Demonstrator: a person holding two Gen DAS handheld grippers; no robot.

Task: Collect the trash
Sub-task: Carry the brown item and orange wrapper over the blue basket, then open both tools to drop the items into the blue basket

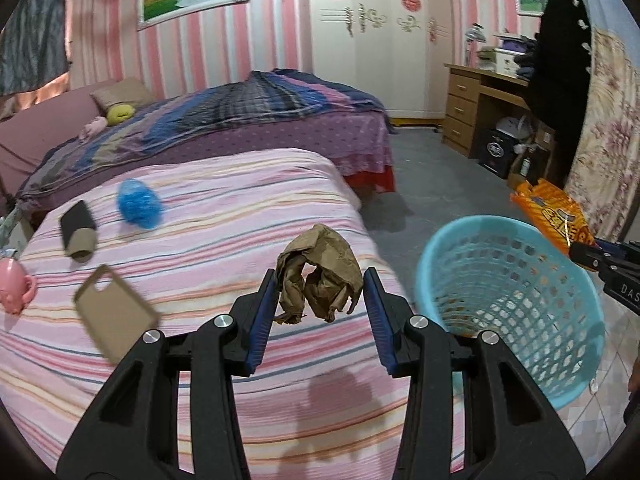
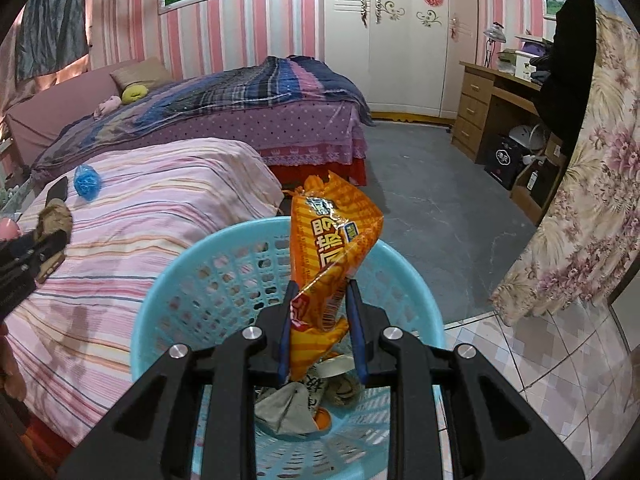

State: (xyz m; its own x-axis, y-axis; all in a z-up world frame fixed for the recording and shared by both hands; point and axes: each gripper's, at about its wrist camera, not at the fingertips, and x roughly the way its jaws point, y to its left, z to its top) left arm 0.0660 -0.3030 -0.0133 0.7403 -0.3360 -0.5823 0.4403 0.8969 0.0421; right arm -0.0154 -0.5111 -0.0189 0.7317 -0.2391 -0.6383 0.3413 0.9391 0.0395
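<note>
My left gripper (image 1: 320, 280) is shut on a crumpled brown paper (image 1: 320, 276) and holds it above the pink striped bed (image 1: 224, 216). My right gripper (image 2: 320, 292) is shut on an orange snack wrapper (image 2: 332, 240) and holds it over the blue plastic basket (image 2: 168, 300), which has several pieces of trash at its bottom. The basket (image 1: 516, 248) stands on the floor beside the bed, right of my left gripper. The wrapper (image 1: 552, 212) also shows in the left wrist view. A blue crumpled bag (image 1: 138, 204) and a cardboard tube (image 1: 78, 236) lie on the bed.
A tan phone case (image 1: 114, 312) and a pink toy (image 1: 12, 284) lie on the bed's left part. A second bed (image 1: 240, 120) stands behind. A wooden desk (image 1: 480, 108) and boxes stand at the right. A floral curtain (image 2: 580, 200) hangs near the basket.
</note>
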